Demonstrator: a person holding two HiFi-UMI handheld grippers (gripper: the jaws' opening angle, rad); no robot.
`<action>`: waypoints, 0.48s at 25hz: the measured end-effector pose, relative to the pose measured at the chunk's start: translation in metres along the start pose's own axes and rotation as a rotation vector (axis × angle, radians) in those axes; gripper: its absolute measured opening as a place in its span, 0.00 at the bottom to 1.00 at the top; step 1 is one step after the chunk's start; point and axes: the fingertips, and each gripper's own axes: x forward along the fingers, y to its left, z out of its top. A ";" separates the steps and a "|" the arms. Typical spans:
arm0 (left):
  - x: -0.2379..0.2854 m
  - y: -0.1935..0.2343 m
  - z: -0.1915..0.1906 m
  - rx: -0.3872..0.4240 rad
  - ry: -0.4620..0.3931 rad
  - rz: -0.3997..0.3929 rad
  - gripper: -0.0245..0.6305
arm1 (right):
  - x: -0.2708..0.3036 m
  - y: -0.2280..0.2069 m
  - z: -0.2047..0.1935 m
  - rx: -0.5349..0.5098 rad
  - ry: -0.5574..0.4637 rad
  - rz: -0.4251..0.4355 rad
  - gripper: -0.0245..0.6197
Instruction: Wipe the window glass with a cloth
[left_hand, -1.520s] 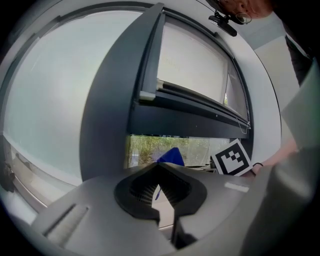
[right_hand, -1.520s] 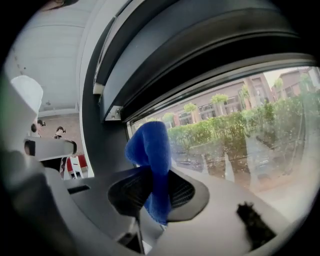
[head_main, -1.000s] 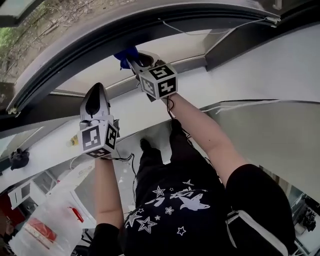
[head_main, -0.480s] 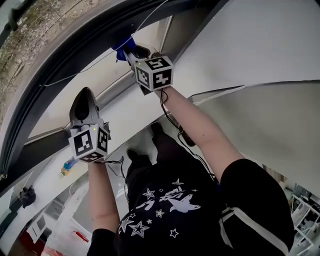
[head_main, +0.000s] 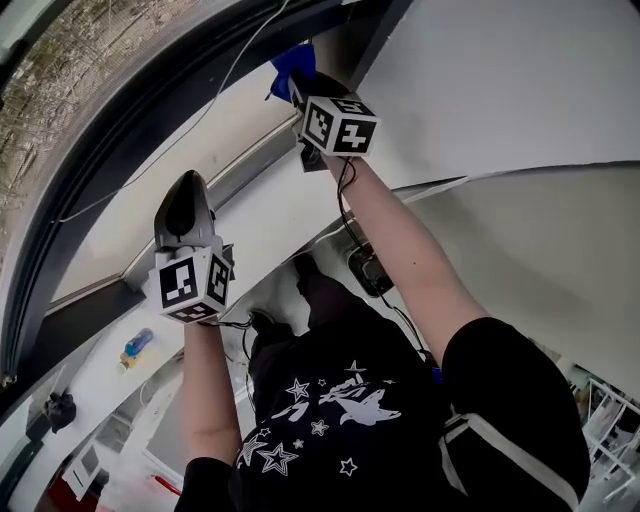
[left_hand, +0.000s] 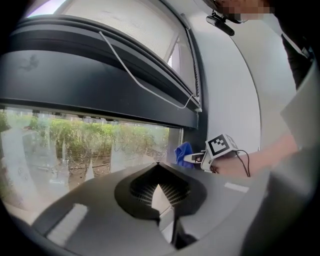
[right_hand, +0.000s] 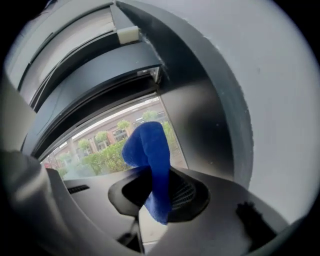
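Observation:
My right gripper (head_main: 298, 88) is raised to the upper right corner of the window, shut on a blue cloth (head_main: 291, 62). In the right gripper view the cloth (right_hand: 150, 150) bulges out from between the jaws in front of the glass (right_hand: 95, 147), beside the dark side frame (right_hand: 200, 120). Whether the cloth touches the glass I cannot tell. My left gripper (head_main: 186, 190) hangs lower and to the left, shut with nothing in it. Its own view faces the window glass (left_hand: 75, 145) and takes in the right gripper (left_hand: 194, 159) with the cloth (left_hand: 183, 151).
A dark upper window frame (left_hand: 100, 85) runs above the glass, with a thin white cord (left_hand: 145, 90) draped along it. A white wall (head_main: 520, 90) adjoins the window on the right. A small bottle (head_main: 137, 345) lies on the sill below. Green bushes show outside.
My right gripper has carried the blue cloth up and to the right, toward the window's corner. The left gripper has stayed about where it was, still shut.

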 end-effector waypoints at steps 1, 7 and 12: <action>-0.001 -0.001 -0.002 -0.004 -0.001 -0.003 0.05 | -0.001 -0.004 0.001 0.006 -0.005 -0.012 0.16; -0.040 0.026 -0.017 -0.040 -0.028 0.056 0.05 | -0.013 0.028 -0.008 -0.029 0.001 0.012 0.16; -0.121 0.084 -0.036 -0.079 -0.055 0.132 0.05 | -0.043 0.129 -0.057 -0.116 0.070 0.128 0.16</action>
